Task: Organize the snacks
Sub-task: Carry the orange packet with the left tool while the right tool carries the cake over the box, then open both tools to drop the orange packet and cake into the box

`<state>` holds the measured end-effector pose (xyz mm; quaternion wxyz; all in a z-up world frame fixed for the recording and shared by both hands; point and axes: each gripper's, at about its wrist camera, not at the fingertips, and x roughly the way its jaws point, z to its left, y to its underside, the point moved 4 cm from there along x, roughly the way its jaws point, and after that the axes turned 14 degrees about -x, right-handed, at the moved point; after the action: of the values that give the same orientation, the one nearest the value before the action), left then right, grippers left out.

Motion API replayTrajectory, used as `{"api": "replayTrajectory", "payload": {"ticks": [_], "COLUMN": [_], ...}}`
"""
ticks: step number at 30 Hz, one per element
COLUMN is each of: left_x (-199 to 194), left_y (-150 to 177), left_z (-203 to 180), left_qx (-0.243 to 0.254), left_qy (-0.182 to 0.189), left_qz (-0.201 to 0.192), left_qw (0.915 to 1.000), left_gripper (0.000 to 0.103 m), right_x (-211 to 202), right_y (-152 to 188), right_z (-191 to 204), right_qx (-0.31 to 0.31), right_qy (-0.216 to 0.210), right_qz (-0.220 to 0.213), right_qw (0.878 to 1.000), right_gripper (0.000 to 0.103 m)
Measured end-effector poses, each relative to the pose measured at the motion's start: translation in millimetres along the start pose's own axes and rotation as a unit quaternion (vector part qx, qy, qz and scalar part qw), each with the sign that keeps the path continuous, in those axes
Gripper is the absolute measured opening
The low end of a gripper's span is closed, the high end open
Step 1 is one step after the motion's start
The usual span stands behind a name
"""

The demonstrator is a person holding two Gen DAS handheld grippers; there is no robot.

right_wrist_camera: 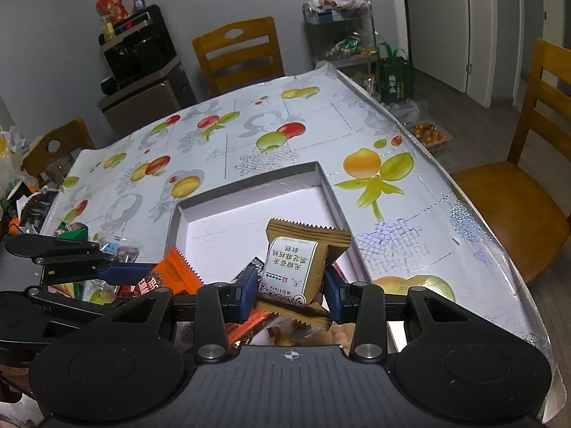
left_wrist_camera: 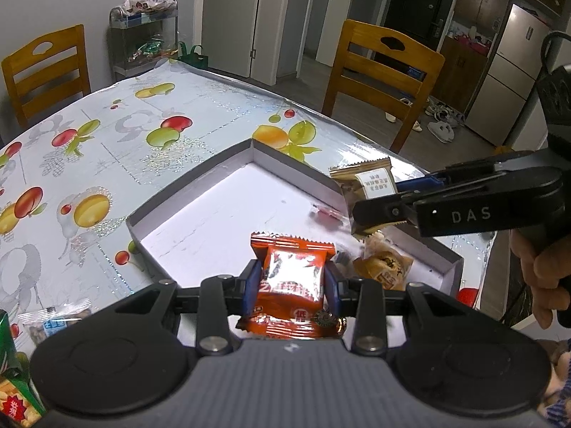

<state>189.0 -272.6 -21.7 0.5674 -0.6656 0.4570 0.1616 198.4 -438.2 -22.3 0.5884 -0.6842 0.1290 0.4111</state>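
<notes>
My left gripper (left_wrist_camera: 291, 280) is shut on an orange snack packet (left_wrist_camera: 291, 285), held above the near end of a shallow white box (left_wrist_camera: 214, 210). Across the box in the left wrist view, my right gripper (left_wrist_camera: 371, 210) holds a tan packet with a white label (left_wrist_camera: 371, 182). In the right wrist view that tan packet (right_wrist_camera: 301, 267) sits pinched between the blue pads of my right gripper (right_wrist_camera: 292, 287), over the box (right_wrist_camera: 249, 210). The left gripper (right_wrist_camera: 142, 273) with the orange packet (right_wrist_camera: 175, 274) shows at the left there. A yellowish wrapped snack (left_wrist_camera: 383, 267) and a small red wrapper (left_wrist_camera: 330, 214) lie inside the box.
The box rests on a table with a fruit-print cloth (left_wrist_camera: 107, 135). Loose snack packets lie at the table's left side (left_wrist_camera: 46, 321) (right_wrist_camera: 117, 249). Wooden chairs (left_wrist_camera: 378, 75) (right_wrist_camera: 239, 53) stand around the table. A hand (left_wrist_camera: 542, 278) grips the right tool.
</notes>
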Motion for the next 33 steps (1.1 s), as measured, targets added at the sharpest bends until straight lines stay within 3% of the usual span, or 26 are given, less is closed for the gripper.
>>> {"api": "replayTrajectory", "payload": {"ticks": [18, 25, 33], "left_x": [37, 40, 37], "left_y": [15, 17, 15], "left_z": [-10, -9, -11], "left_qx": [-0.002, -0.006, 0.002], "left_qy": [-0.004, 0.002, 0.001], "left_qz": [0.053, 0.061, 0.054], "left_qw": [0.9986, 0.9981, 0.9985], "left_gripper": [0.035, 0.046, 0.046], "right_x": [21, 23, 21], "right_y": [14, 13, 9], "right_z": [-4, -2, -2], "right_qx": [-0.026, -0.03, -0.031], "right_qy": [-0.012, -0.016, -0.012], "right_qz": [0.059, 0.06, 0.052], "right_qw": [0.998, 0.998, 0.998], "right_gripper": [0.042, 0.044, 0.053]}}
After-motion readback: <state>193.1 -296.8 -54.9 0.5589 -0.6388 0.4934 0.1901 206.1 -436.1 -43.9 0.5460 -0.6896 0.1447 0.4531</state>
